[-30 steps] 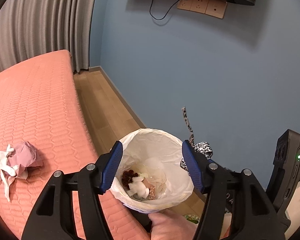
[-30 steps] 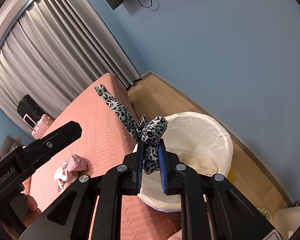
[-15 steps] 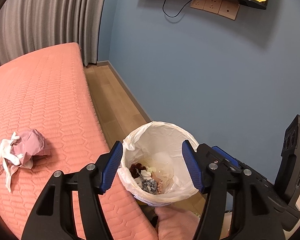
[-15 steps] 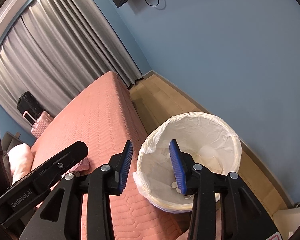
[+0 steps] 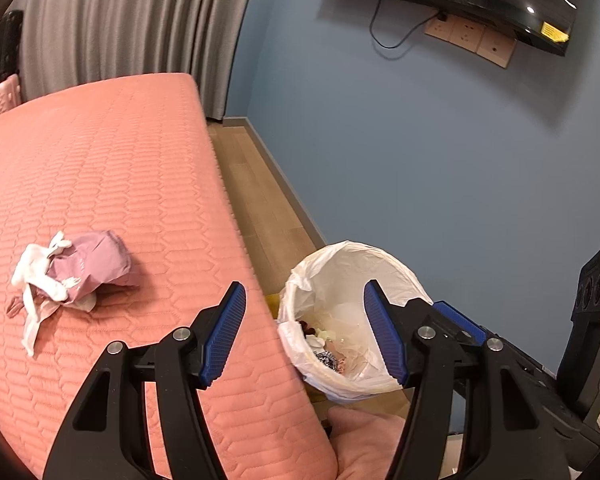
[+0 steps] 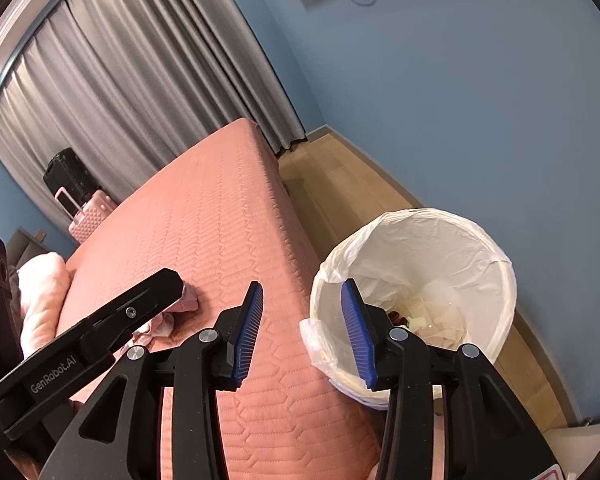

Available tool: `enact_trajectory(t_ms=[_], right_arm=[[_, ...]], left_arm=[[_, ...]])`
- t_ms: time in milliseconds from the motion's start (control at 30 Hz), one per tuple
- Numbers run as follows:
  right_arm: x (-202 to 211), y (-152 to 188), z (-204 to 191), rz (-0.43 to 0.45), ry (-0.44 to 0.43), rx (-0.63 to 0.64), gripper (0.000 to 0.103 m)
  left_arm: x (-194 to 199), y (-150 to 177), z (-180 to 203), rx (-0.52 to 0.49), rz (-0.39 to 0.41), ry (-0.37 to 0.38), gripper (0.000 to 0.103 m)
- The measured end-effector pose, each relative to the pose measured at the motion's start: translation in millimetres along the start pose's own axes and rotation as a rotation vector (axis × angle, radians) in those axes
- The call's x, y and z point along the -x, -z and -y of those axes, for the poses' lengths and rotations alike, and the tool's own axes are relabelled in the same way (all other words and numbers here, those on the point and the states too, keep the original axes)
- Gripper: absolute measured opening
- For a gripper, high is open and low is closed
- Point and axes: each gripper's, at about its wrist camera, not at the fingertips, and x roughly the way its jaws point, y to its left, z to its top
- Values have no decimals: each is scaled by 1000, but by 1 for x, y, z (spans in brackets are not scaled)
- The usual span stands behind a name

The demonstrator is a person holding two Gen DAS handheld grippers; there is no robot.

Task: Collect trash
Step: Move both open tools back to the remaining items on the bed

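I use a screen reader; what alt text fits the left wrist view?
Open left gripper hovers over a pink bed, with a crumpled pink-and-white wad on it and a white-lined trash bin alongside.

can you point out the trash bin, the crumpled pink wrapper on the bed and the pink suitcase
trash bin (image 6: pixel 500 264): right wrist view, on its bag-lined rim.
crumpled pink wrapper (image 5: pixel 96 258): left wrist view, on the pink middle.
pink suitcase (image 6: pixel 90 216): right wrist view, on its ribbed shell.

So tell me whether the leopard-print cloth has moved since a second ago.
Yes. It left the right gripper and now lies inside the lined trash bin, among the other rubbish.
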Motion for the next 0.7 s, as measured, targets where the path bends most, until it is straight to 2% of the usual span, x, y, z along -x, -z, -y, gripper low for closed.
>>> enact_trajectory(t_ms=[300,433,700], right_arm=[[-9,10,-36,-29,-23,63,41],[-15,14,-58,-44,-33,93,44],[-35,31,-103,-98,-69,172,45]], left_arm=[[18,7,-47,100,11,-37,59],[25,12,-68,137,11,-57,59],[39,24,-117,215,19,-103,59]])
